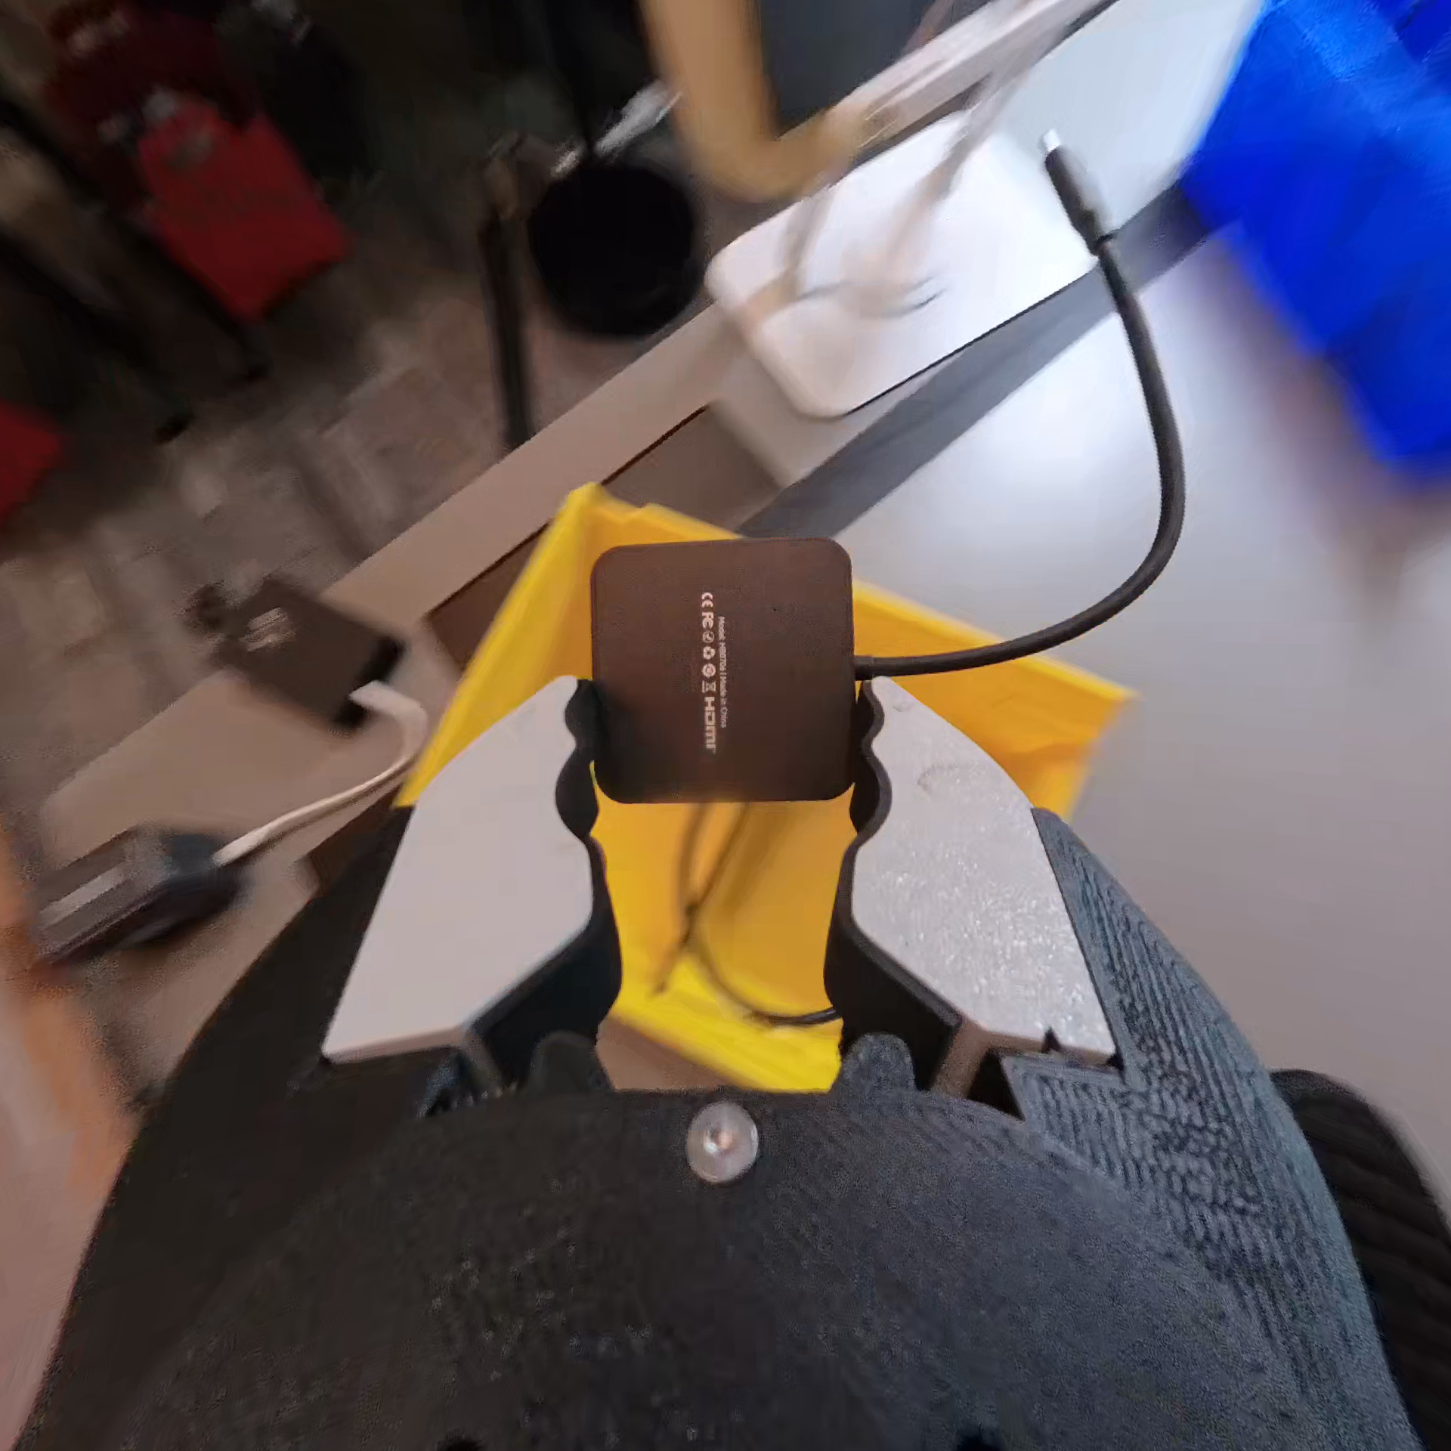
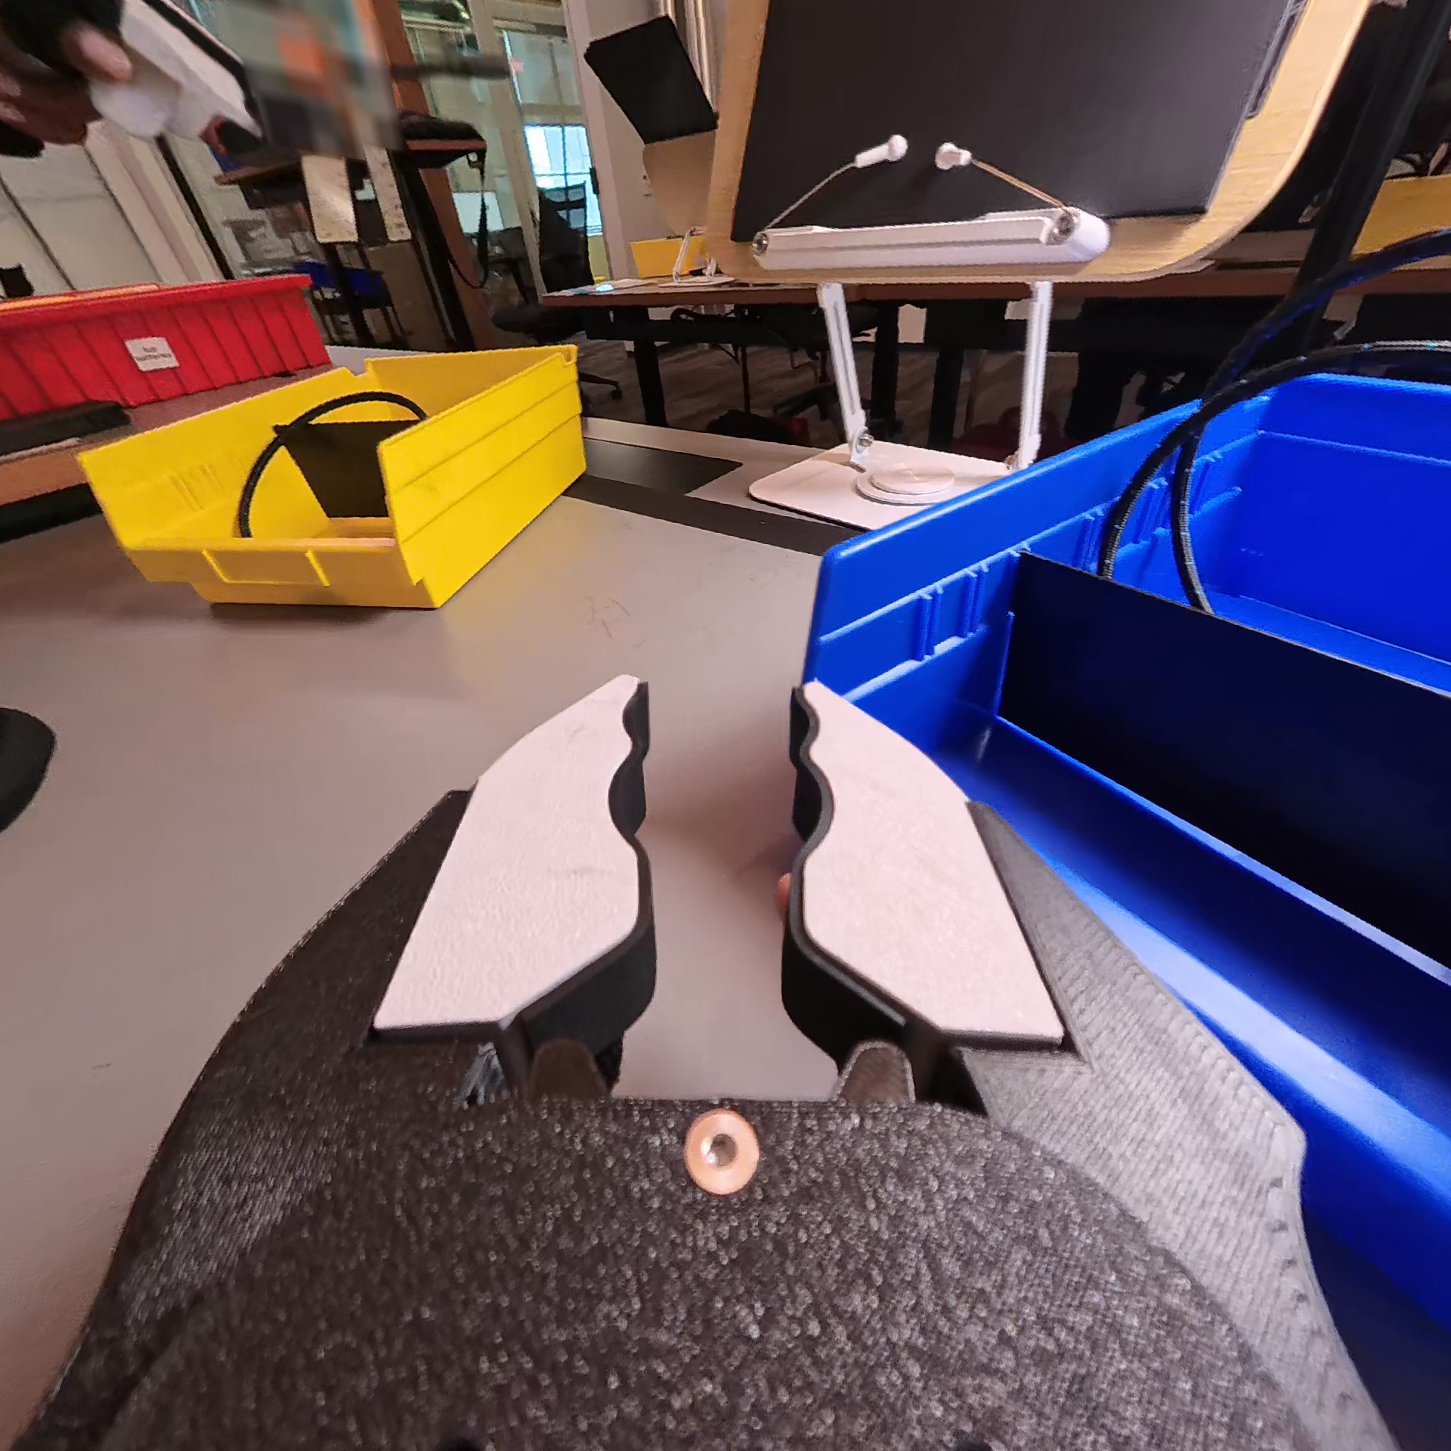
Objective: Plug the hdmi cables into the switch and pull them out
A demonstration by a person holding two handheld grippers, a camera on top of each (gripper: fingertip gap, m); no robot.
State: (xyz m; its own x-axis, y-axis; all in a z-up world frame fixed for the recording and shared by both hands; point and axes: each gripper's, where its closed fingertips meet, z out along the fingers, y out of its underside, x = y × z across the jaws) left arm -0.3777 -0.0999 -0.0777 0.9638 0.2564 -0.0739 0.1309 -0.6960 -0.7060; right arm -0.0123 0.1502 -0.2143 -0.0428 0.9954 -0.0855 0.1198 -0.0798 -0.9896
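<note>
Switch: dark square switch (image 1: 721,669) clamped between my left gripper (image 1: 721,734) fingers, lifted above the yellow bin (image 1: 974,707).
Cable: thin black lead (image 1: 1138,487) curves from the switch's side to a free plug end.
Right gripper (image 2: 718,746): fingers parted, holding nothing, low over the table (image 2: 314,746).
Surface: grey tabletop; blue bin (image 2: 1178,824) just beside the right fingers; 1 white stand (image 2: 903,471) behind.
Room: blurred floor in my left view; desks and a red bin (image 2: 157,345) beyond.

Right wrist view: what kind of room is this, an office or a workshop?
Probably a shared lab or workshop. Plastic parts bins sit on the grey table: a yellow bin, a blue bin and a red bin. More desks and chairs stand behind, near large windows.
</note>
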